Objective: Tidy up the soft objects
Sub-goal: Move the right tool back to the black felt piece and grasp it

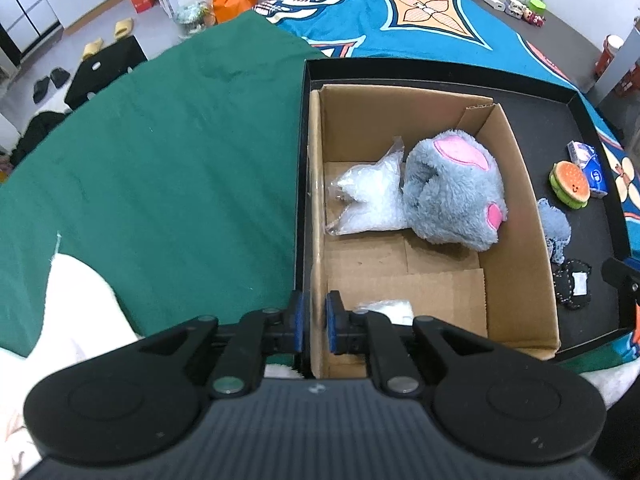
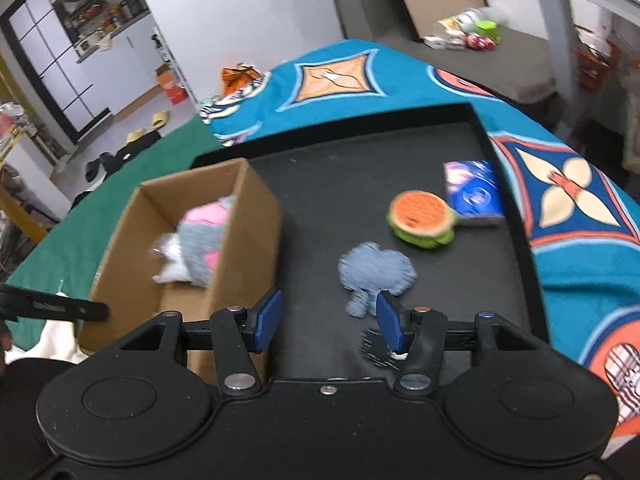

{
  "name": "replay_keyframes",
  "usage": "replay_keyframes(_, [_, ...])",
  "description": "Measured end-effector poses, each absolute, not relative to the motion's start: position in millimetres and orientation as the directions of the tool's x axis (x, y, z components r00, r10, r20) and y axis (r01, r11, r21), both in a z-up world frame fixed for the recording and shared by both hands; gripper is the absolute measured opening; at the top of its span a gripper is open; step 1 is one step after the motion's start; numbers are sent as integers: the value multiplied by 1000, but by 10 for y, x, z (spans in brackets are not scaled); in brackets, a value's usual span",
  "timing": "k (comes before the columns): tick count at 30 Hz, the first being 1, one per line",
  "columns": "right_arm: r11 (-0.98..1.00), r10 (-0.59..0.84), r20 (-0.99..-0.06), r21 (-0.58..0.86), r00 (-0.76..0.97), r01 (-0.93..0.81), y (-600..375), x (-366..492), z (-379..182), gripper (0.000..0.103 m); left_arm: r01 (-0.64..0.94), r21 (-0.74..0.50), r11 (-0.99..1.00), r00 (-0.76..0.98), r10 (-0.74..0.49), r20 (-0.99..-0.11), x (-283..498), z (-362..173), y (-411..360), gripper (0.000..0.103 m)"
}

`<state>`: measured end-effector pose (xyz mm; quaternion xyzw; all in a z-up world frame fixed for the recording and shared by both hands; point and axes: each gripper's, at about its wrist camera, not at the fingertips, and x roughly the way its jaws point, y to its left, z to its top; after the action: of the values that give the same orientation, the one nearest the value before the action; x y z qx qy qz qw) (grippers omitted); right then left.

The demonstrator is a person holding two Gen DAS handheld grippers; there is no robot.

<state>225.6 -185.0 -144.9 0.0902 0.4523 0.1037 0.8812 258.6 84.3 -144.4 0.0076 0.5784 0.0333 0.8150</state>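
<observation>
Left tongs point(image 1: 316, 322) pinched narrow on the cardboard box point(image 1: 516, 208) wall at its near corner. Right tongs point(image 2: 329, 320) half open and empty above the black tray point(image 2: 360, 184), just short of the blue denim plush point(image 2: 376, 272). Grey plush point(image 1: 456, 192) and white bag point(image 1: 368, 196) lying inside the box; burger toy point(image 2: 422, 218) beside a blue packet point(image 2: 474, 194) on the tray.

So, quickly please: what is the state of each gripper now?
Left gripper: closed on the cardboard box wall.
Right gripper: open, holding nothing.
</observation>
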Motion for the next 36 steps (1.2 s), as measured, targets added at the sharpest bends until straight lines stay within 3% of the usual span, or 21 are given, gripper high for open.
replay_keyframes(6, [963,255,-787,258,562,-76,-2016,2213,-1569,52,-10,118,993,343,114,-932,2547,-1397,718,19])
replay_keyframes(11, [959,257,-797,279,546,-44,-2152,2220,-1732,55,25,115,993,363,98,-927,2569,-1320,657,49])
replay_keyframes(13, [958,257,-803,287,537,-29,-2199,2232,-1807,55,13,95,995,388,82,-918,2589,-1277,650,55])
replay_keyframes(19, [945,277,-805,326,525,1,-2336,2254,-2044,55,23,124,992,422,103,-901,2678,-1216,532,59])
replay_keyframes(25, [932,298,-803,361,516,22,-2426,2280,-2152,55,82,238,968,441,179,-880,2705,-1214,503,71])
replay_keyframes(36, [931,321,-800,365,507,-13,-2344,2346,-2276,55,102,238,966,419,175,-891,2675,-1316,478,72])
